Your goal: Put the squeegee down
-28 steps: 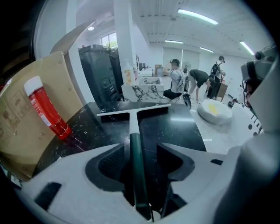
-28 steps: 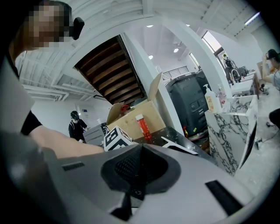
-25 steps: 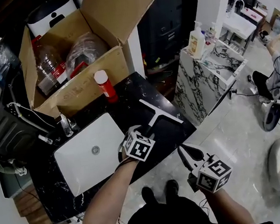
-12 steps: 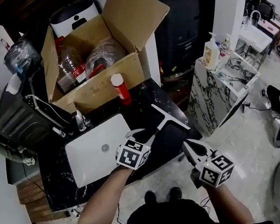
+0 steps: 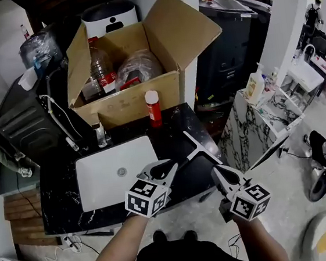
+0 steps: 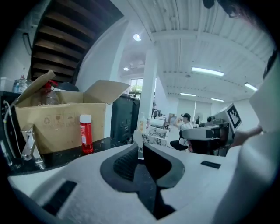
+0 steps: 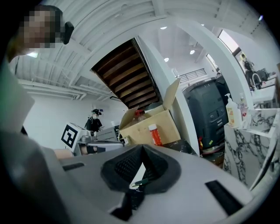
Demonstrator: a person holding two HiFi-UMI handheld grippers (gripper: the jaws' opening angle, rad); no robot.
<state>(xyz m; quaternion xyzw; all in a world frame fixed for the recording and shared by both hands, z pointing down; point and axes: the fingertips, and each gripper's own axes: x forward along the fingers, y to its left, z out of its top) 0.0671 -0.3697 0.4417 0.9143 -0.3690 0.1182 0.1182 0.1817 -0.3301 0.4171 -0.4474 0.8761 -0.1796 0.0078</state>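
squeegee (image 5: 198, 147) lies flat on the black table (image 5: 59, 194), right of the sink (image 5: 98, 178) and in front of the red can (image 5: 153, 108). its blade runs along the table's right edge and its handle points back toward the person. nothing touches it, so i'd call the put-down done.

handling, as a guess: light, a stiff t-frame with a thin smooth handle and a soft rubber blade edge. if it needs regrasping, take the handle close to the t-joint with the jaws across it. a grip far down the handle would let the blade end swing or twist. don't pinch the rubber edge. it sits near the table edge, so a sideways nudge could slide it off.

left gripper (image 5: 172, 166) hangs just short of the handle end, clear of it. its jaws have just been closing and now stand nearly together with a slim gap, nothing between them.

right gripper (image 5: 217, 171) is off the table's front corner, below the blade in the head view, jaws together and empty.

cardboard box (image 5: 139, 103) sits behind the can.
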